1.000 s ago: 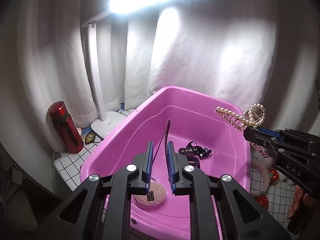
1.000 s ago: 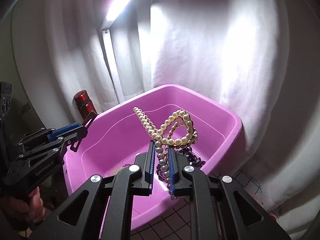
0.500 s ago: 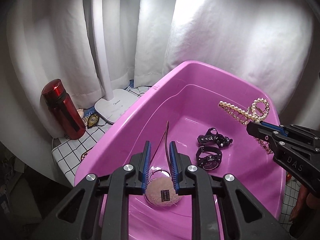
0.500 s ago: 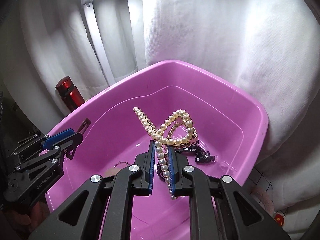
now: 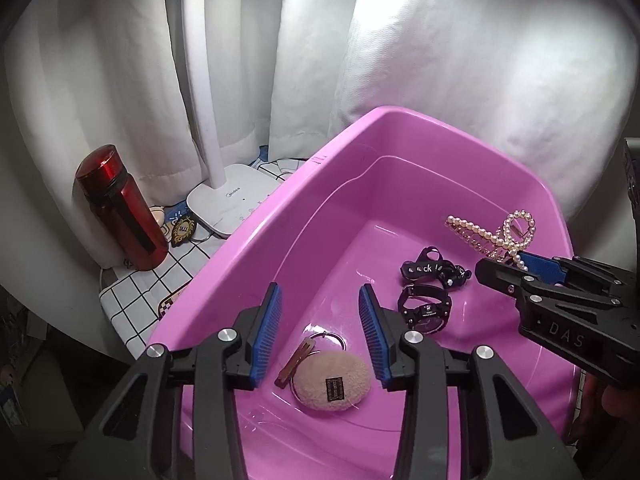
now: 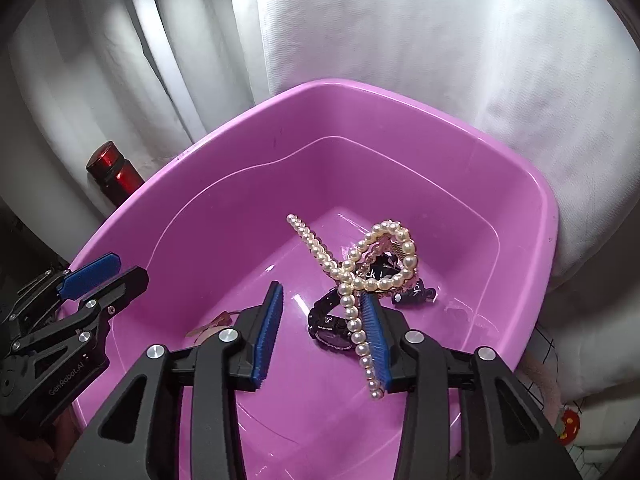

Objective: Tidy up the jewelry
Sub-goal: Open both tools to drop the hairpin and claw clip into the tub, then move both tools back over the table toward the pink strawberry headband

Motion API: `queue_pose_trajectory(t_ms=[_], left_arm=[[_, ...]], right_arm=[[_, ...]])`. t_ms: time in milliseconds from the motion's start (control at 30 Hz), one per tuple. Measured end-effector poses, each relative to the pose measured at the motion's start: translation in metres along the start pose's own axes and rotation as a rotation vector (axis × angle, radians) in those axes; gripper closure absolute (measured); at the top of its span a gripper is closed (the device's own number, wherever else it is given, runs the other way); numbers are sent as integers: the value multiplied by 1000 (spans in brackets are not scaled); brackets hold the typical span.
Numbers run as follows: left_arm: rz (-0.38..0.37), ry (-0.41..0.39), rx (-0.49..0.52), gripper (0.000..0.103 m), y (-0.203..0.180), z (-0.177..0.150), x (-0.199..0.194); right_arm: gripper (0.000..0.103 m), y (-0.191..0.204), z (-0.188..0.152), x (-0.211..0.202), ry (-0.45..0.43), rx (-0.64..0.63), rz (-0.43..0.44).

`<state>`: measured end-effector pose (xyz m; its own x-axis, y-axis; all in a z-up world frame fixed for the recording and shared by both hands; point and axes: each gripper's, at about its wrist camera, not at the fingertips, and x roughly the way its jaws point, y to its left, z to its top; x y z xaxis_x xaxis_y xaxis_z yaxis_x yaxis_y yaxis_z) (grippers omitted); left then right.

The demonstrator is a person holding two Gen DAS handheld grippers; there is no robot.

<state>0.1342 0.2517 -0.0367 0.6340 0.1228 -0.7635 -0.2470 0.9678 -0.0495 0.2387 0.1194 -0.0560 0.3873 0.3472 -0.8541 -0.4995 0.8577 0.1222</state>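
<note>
A pink plastic tub point(image 5: 280, 216) point(image 6: 224, 200) holds a brown hair clip point(image 5: 295, 364), a thin ring point(image 5: 329, 340), a beige fluffy pad point(image 5: 332, 380), a black watch point(image 5: 425, 312) point(image 6: 326, 322) and a black band point(image 5: 430, 268). My left gripper point(image 5: 319, 322) is open and empty above the clip and pad. My right gripper point(image 6: 322, 330) point(image 5: 500, 268) has its jaws apart over the tub. A pearl hair claw point(image 6: 360, 276) point(image 5: 492, 236) still rests against its right finger point(image 6: 376, 344).
A red bottle point(image 5: 120, 208) point(image 6: 114, 174), a white lamp base point(image 5: 230, 208) and a small badge point(image 5: 183, 230) stand on the checked cloth point(image 5: 136, 300) left of the tub. White curtains hang behind. A pink fluffy item point(image 6: 548, 388) lies right of the tub.
Both grippers have opened. The brown hair clip has dropped from my left gripper into the tub beside the pad. Both cameras have tilted down over the tub.
</note>
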Motion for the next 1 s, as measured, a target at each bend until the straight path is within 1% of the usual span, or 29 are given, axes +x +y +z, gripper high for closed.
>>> queue_pose_trajectory(t_ms=[33,67,133,167,200,233,533,733,800,867,1000], left_arm=[[2,-7,-6,40,1,0,-1],[2,-17,-11,38,3,0,-4],[6,-22,-7,37,3,0,-6],[6,-21,-6,36,3,0,-6],[7,-22,-7,33,4,0,-7],[7,-25,-8,33,4,0,-8],[14,-33,-7,32,3,-4,-16],[29,-52,-11,20,2,-8,-27],[29,-56,-14,16,1,-10,-31],[35,-67,-9,11,-2,-12,-36],[35,-78,1,9,-9,-13,-44]], right_arm=[[55,0,0,-1,-6,-6,-8],[55,1,0,-1,-10,-7,-9],[53,0,0,-3,-17,-2,-5],[48,1,1,-5,-25,-2,-11],[46,1,1,-7,-35,-3,-15],[44,1,2,-10,-45,-3,-14],[44,2,-2,-18,-54,1,3],[44,-2,-14,-29,-69,4,5],[40,-3,-19,-33,-78,4,-2],[39,-5,-24,-38,-85,7,-4],[39,-9,-35,-49,-92,12,-6]])
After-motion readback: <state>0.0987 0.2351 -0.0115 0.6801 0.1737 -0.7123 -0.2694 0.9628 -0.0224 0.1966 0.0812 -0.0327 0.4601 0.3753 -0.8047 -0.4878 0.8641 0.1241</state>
